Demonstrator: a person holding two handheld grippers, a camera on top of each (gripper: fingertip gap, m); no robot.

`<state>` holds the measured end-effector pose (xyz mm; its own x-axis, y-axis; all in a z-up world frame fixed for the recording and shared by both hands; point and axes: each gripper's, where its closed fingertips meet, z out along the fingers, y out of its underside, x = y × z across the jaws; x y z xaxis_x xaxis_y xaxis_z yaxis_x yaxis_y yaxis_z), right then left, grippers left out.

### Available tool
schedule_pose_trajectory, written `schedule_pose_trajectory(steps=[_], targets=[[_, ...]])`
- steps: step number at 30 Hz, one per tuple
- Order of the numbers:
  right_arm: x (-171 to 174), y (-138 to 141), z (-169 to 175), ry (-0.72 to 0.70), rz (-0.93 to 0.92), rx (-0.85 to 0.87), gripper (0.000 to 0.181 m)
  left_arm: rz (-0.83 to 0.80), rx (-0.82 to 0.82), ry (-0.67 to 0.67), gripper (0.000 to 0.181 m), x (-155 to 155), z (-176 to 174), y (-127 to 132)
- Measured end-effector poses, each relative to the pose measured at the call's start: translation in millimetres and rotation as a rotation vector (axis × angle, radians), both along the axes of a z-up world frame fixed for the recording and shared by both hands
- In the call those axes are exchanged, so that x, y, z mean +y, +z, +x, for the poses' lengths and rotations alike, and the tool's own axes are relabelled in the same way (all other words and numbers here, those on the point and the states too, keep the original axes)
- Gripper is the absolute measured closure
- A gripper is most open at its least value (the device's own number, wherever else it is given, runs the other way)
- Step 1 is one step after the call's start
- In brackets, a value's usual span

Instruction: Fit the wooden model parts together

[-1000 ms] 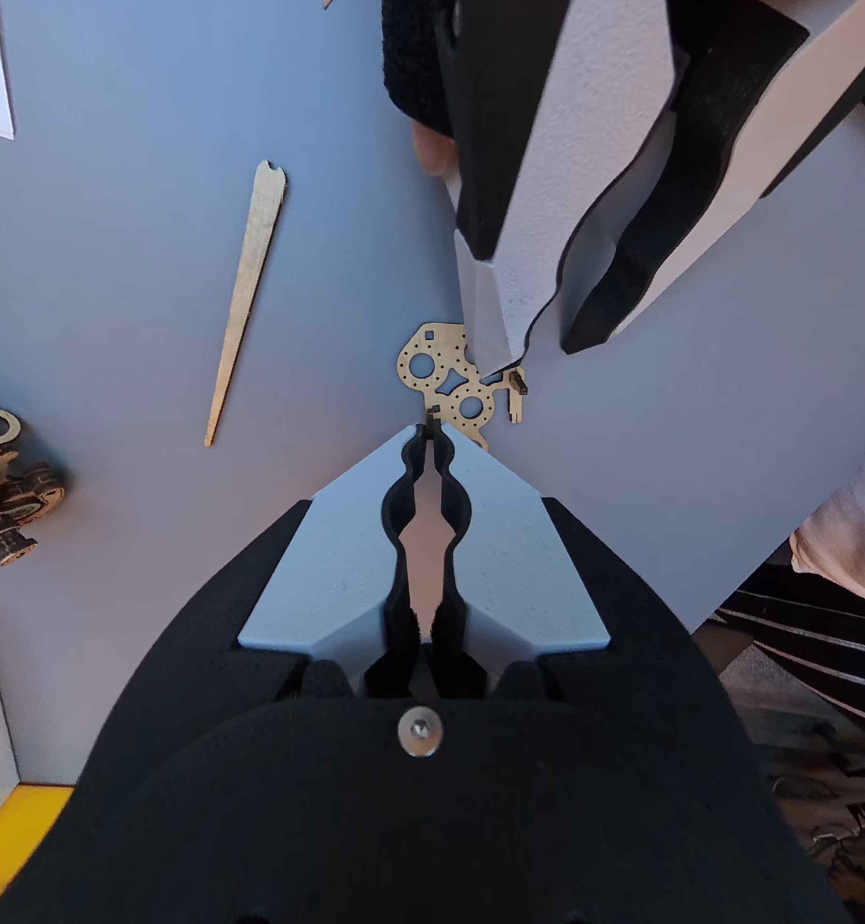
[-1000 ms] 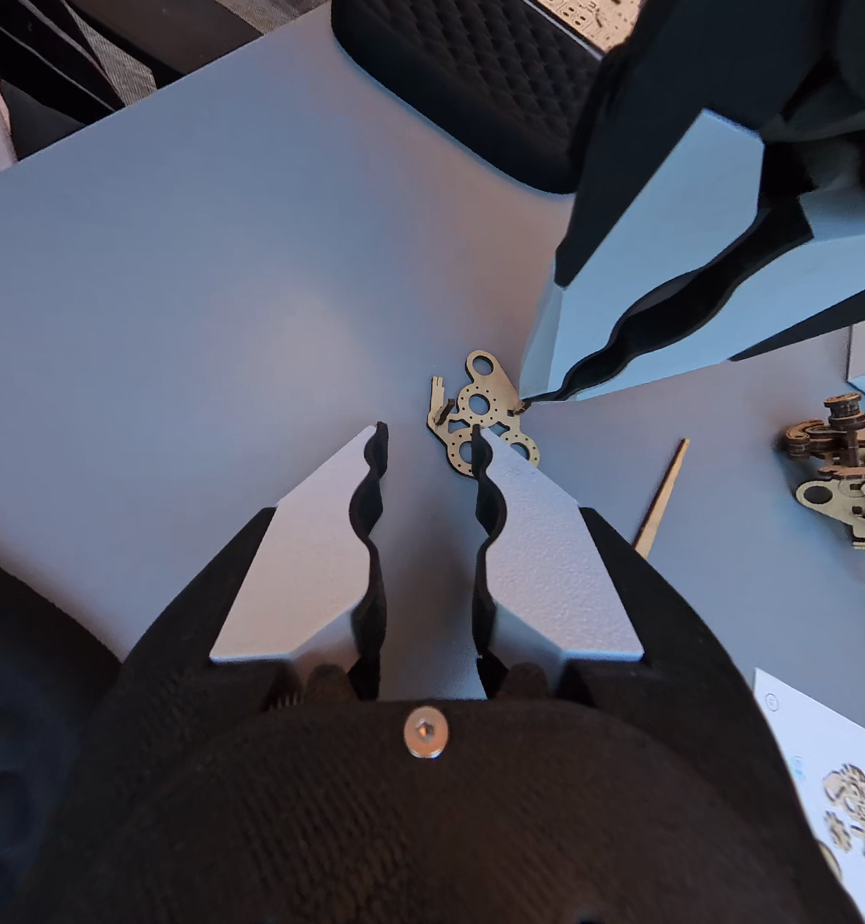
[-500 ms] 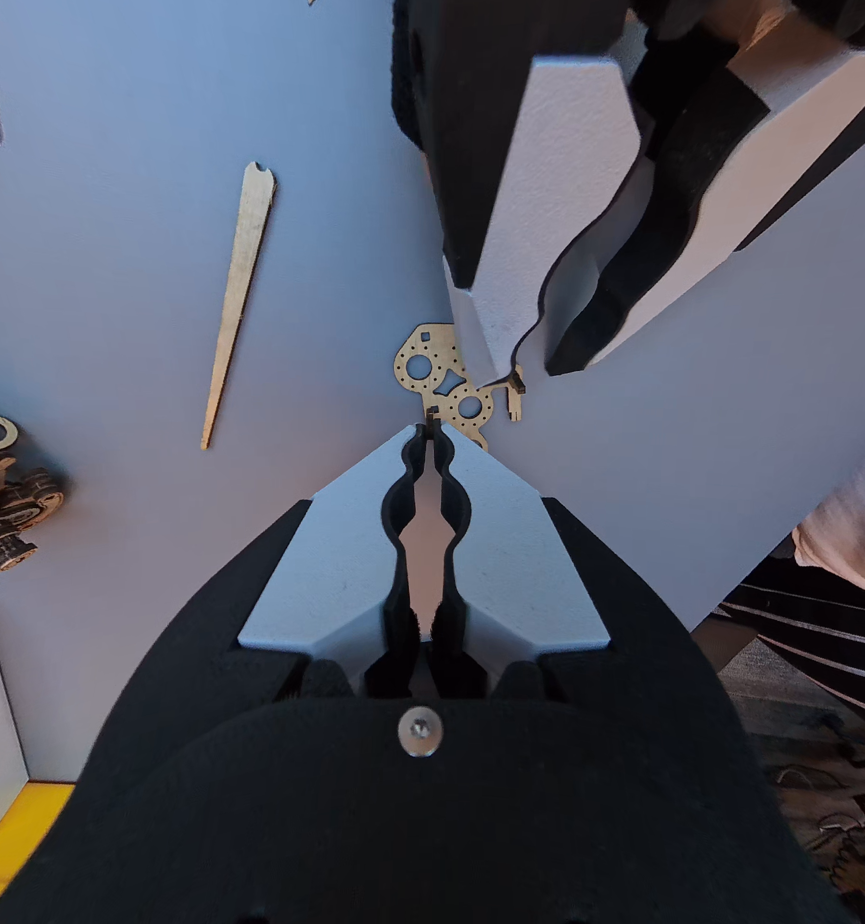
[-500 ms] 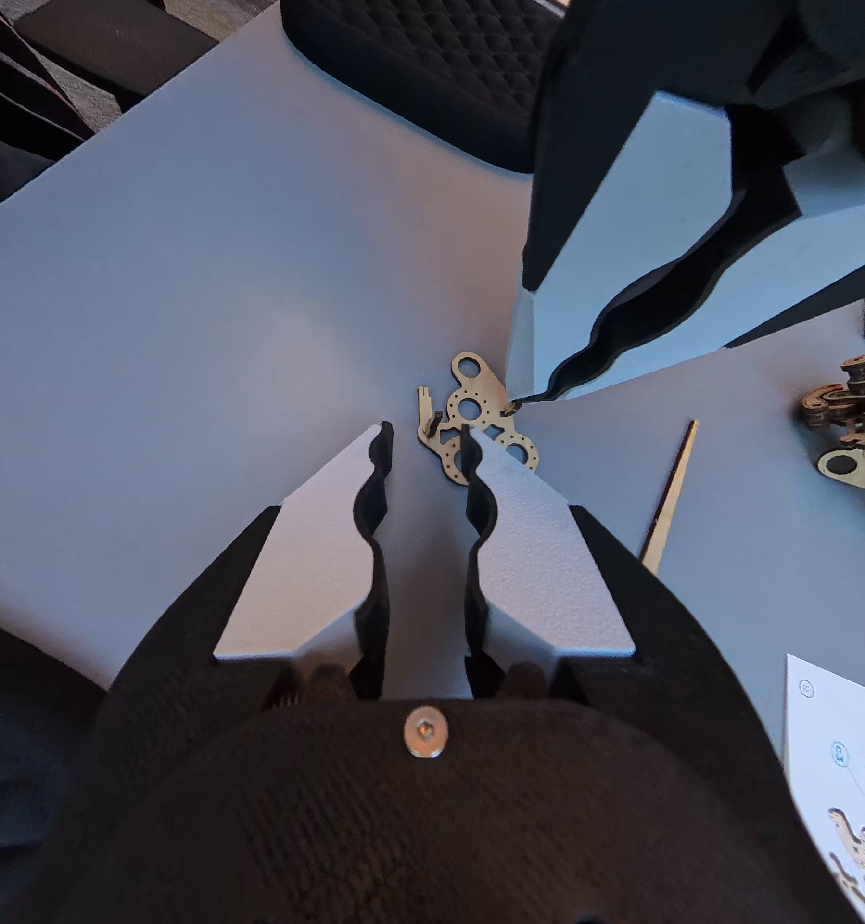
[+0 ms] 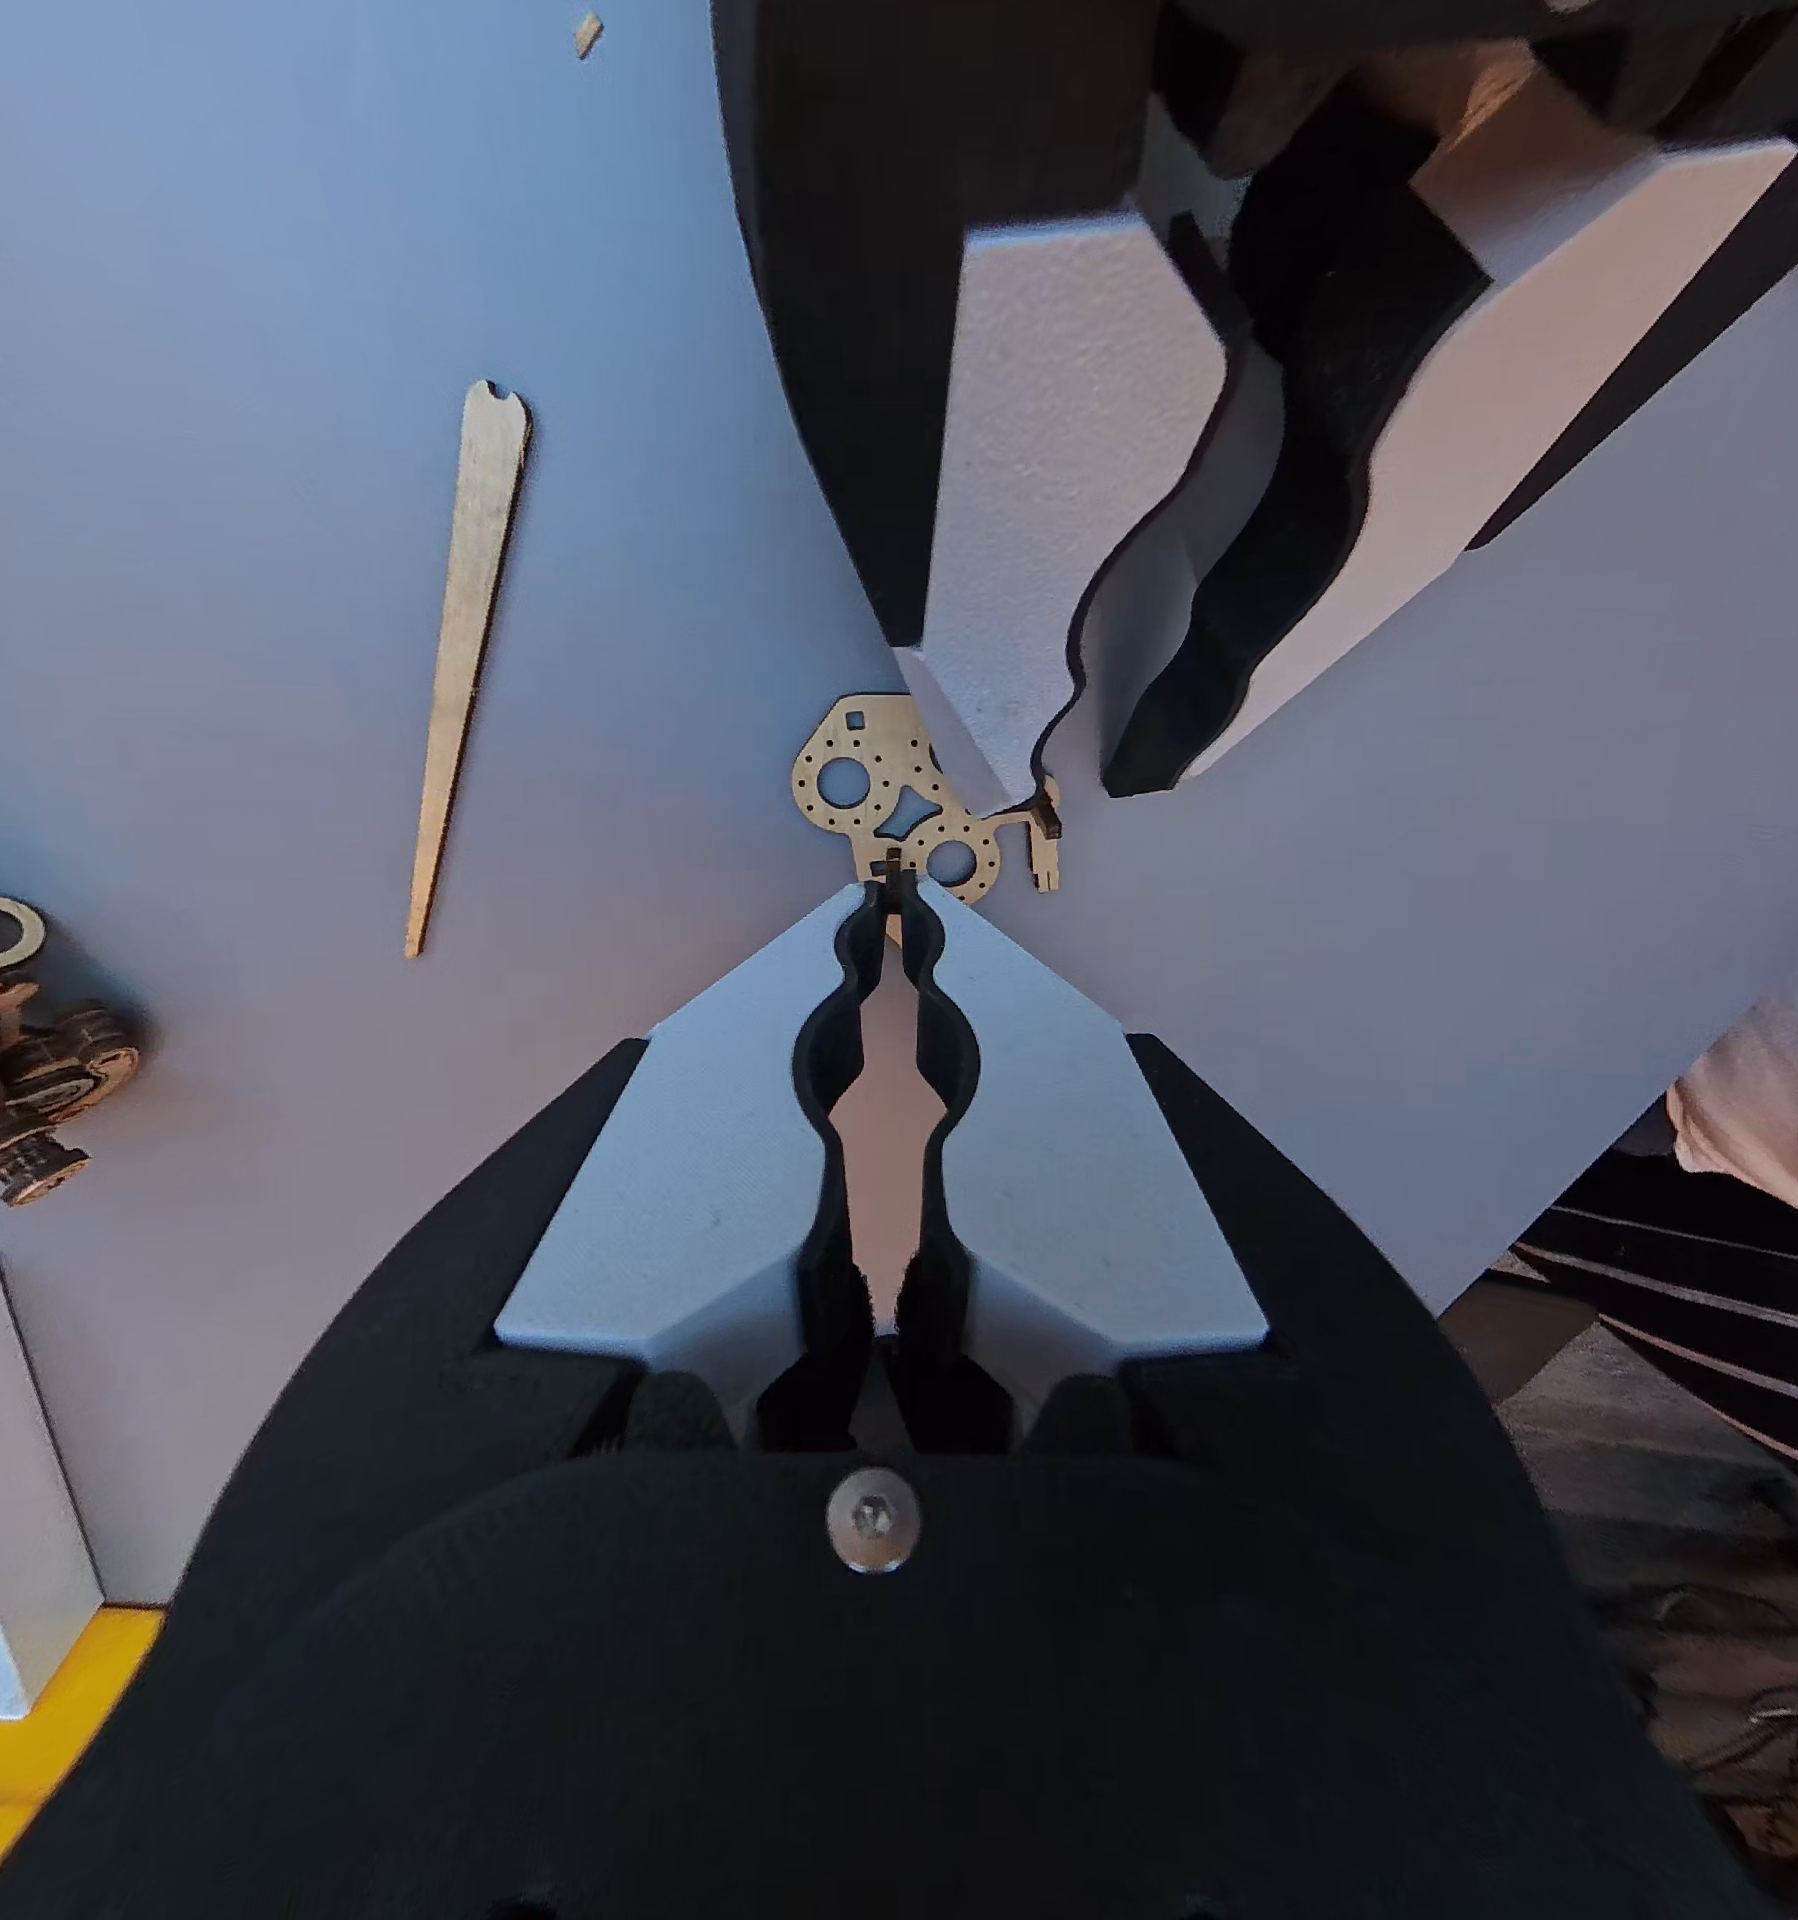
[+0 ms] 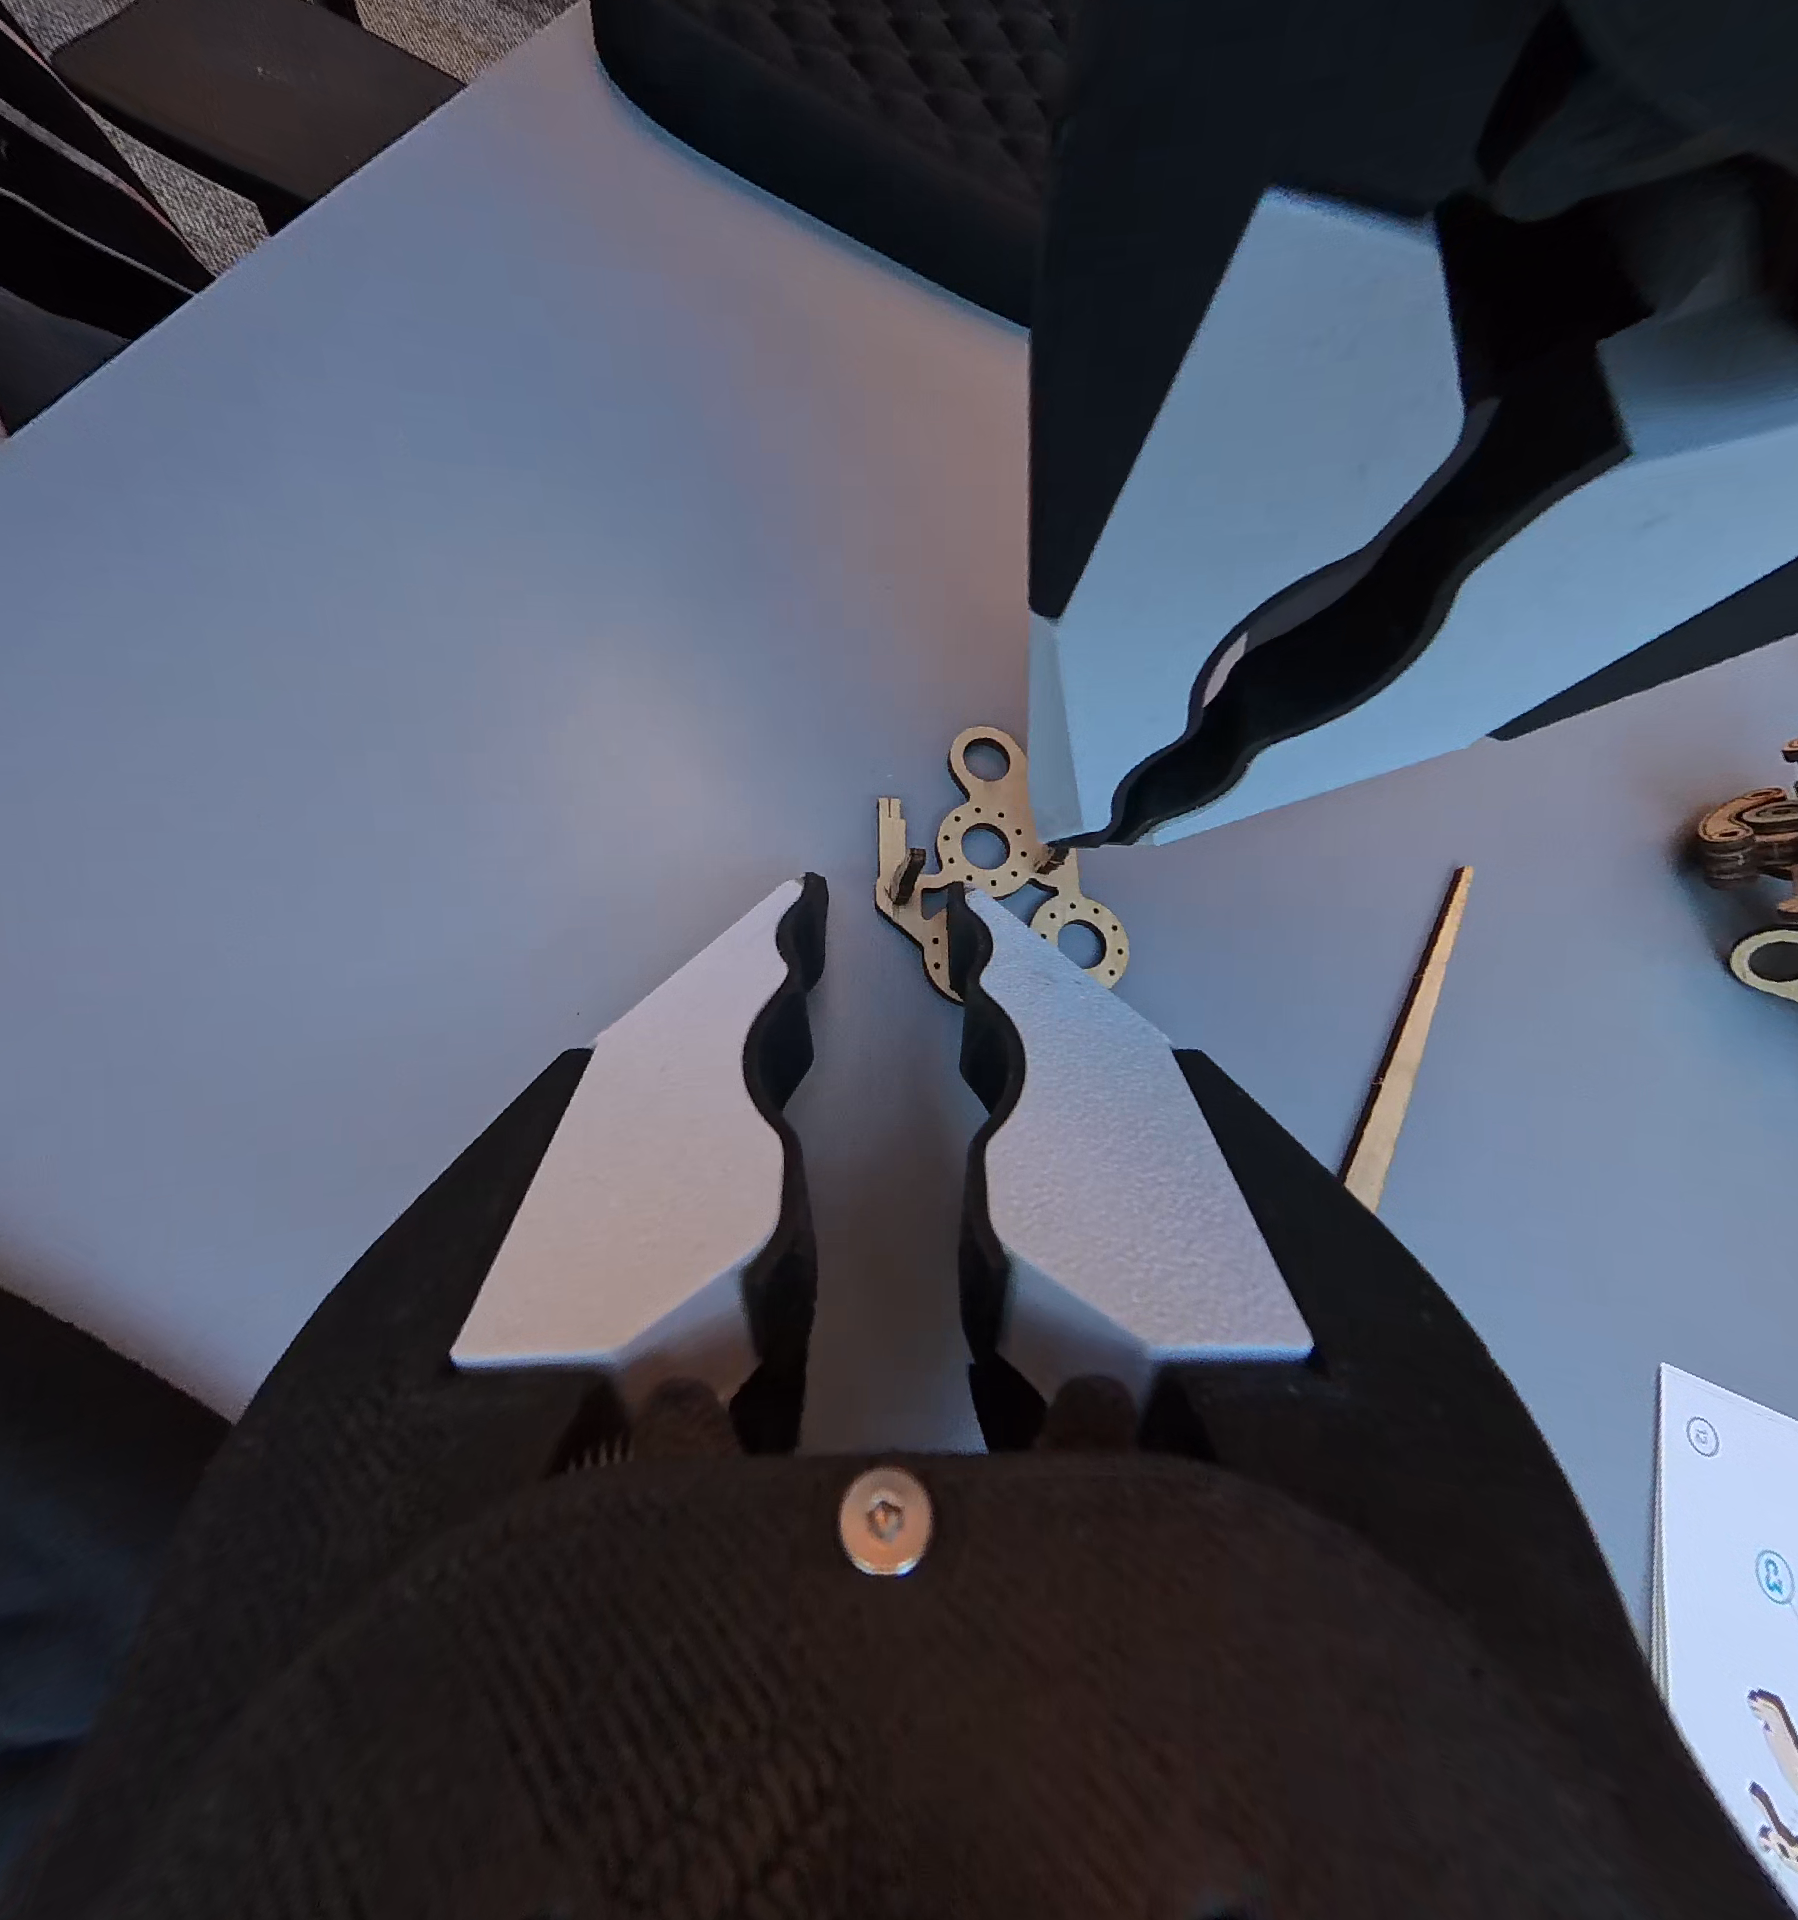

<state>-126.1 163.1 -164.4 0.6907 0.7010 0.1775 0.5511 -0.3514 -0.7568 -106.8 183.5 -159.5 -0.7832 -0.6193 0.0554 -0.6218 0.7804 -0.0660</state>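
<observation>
Your left gripper [image 5: 890,894] is pinched nearly shut on a small dark wooden peg [image 5: 892,864] standing at the near edge of the perforated wooden plate [image 5: 879,795], which lies flat on the grey table [image 5: 251,623] at dead centre of the left wrist view. Your right gripper [image 6: 879,904] is about half open and holds nothing; its right fingertip rests over the plate's edge, and the gap lines up just short of a second small tab [image 6: 910,871] that stands beside a slotted wooden strip [image 6: 890,847].

The step in hand looks like seating a peg into the plate while the other tongs steady it. Whether the peg is already pressed home is hard to tell, since the fingertips hide the joint.

Next, you will likely need firm downward pressure on the peg without letting the thin plate skid or tip, so keep the right fingertip bearing on it.

In the left wrist view, a tapered wooden stick [image 5: 464,665] lies at ten o'clock and a part-built wooden model [image 5: 12,1049] at nine o'clock, both well apart from the work. A printed instruction sheet [image 6: 1768,1621] sits at four o'clock in the right wrist view.
</observation>
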Motion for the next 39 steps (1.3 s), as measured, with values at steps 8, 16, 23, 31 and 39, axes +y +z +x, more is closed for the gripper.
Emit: schedule_pose_trajectory(steps=[8,16,23,31,39], targets=[[-0.3,-0.1,-0.3,0.002,-0.001,0.000,0.160,-0.013,0.002,0.021,0.180,2.0,-0.2,0.6],[-0.4,0.1,-0.4,0.003,0.000,-0.001,0.160,0.001,0.005,0.017,0.180,3.6,0.1,-0.5],[-0.6,0.1,-0.8,0.005,0.002,-0.003,0.161,0.023,-0.008,0.046,0.180,3.1,0.6,-0.8],[-2.2,-0.5,-2.5,0.016,-0.002,-0.006,0.164,0.016,-0.012,0.064,0.180,1.0,2.7,-1.1],[-0.1,0.9,-0.5,0.002,0.019,-0.013,0.157,0.039,0.006,0.047,0.180,1.4,2.4,-1.1]])
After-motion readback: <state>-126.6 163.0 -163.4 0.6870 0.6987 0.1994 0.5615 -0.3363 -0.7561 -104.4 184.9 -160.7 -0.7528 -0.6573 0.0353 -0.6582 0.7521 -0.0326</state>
